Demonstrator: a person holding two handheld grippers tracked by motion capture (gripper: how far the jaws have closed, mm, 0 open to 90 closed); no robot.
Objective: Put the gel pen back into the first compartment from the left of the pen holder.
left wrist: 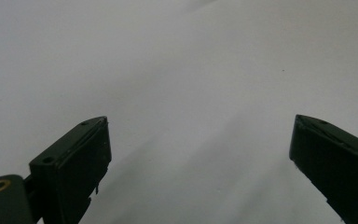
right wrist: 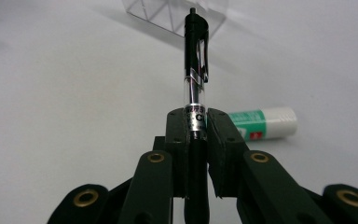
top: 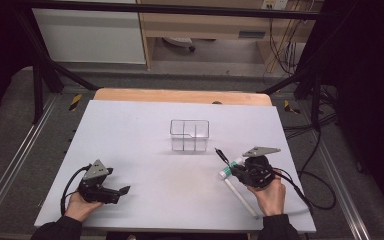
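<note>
Table (top: 145, 150), covered by a pale sheet, takes up the middle of the high view, with a clear divided organiser (top: 189, 135) standing just above centre. At lower left the left gripper (top: 125, 190) rests low over bare sheet, jaws spread wide with nothing between them. At lower right the right gripper (top: 233, 170) is pinching a black click pen (right wrist: 195, 70); in the right gripper view the pen rises up the middle of the frame, clamped on its clear barrel, with the clip end pointing toward the organiser at the top. The pen looks light, stiff and smooth, so it could pivot or slide between the pads; a hold near mid-barrel, clear of the clip, seems best. A green-and-white glue stick (right wrist: 261, 123) lies at right centre, and a white rod (top: 240, 196) lies beside the hand.
</note>
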